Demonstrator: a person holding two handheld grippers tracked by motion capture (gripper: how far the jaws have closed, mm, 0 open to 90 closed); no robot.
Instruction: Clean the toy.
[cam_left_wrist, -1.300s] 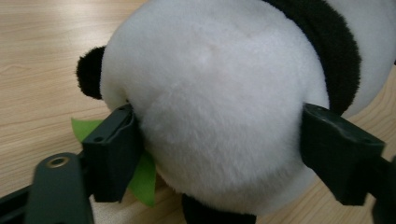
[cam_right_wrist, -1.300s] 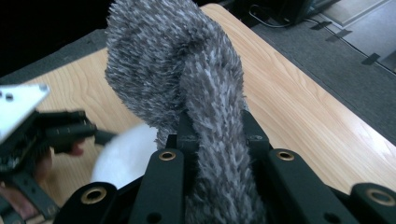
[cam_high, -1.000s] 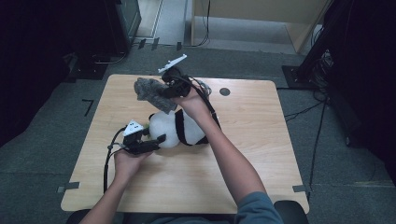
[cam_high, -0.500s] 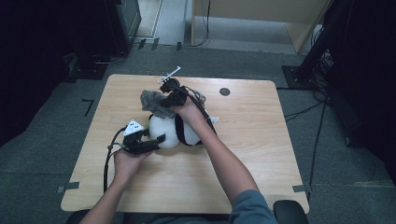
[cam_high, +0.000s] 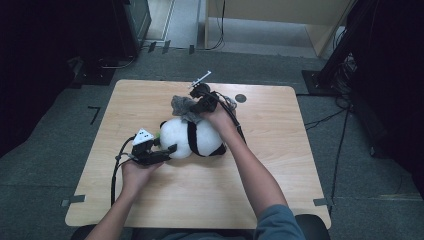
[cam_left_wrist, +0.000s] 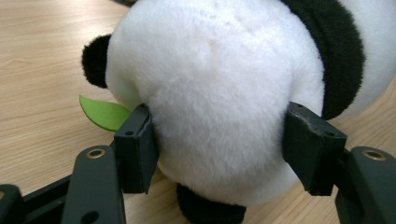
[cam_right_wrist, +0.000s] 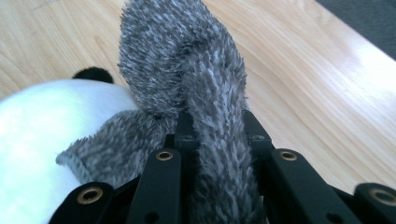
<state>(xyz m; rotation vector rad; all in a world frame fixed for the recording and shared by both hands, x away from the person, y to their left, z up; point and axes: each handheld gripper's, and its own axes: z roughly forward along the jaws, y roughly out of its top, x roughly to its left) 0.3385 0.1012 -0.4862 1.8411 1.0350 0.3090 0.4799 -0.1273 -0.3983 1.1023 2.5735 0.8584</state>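
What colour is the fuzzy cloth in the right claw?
Mottled grey; the cloth shows best in the right gripper view.

Right claw (cam_high: 192, 102), clamped on the grey furry cloth (cam_high: 182, 106), now lower than a second ago, down from above the far part of the desk (cam_high: 280, 165) onto the plush panda (cam_high: 192, 138). Cloth now draped against the panda's top. Left claw (cam_high: 169, 150) closing slightly on the panda's white head.
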